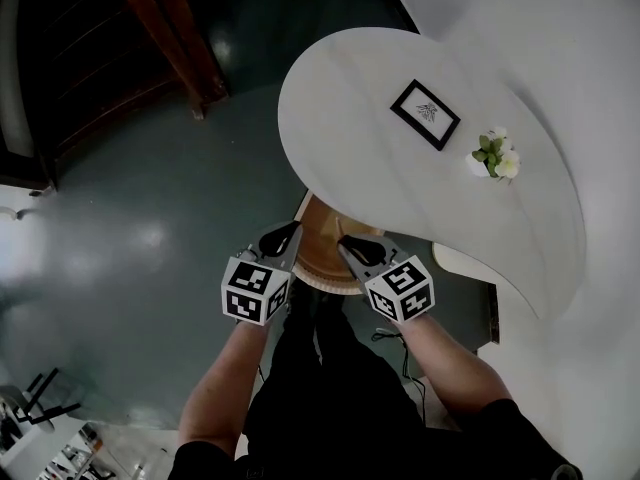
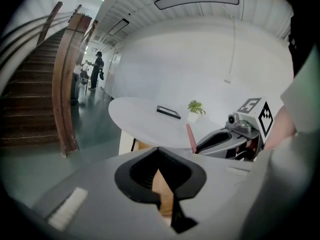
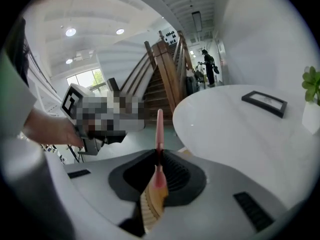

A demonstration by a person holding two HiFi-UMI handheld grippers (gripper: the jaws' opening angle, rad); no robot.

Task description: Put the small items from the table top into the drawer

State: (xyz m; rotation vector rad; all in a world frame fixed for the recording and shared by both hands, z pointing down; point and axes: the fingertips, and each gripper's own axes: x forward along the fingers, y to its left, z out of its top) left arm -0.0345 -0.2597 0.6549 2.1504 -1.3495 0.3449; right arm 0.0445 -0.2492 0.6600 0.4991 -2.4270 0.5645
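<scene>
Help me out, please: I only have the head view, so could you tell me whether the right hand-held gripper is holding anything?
Observer: Yes. In the right gripper view the right hand-held gripper is shut on a thin pink stick that stands up past its tips.
Operator: Thank you. Is the left one carrying anything?
Observer: No. In the left gripper view the left hand-held gripper has its jaws together with nothing between them.
Operator: Is anyone else about?
Observer: A person stands far off, past the staircase and beyond the table.
</scene>
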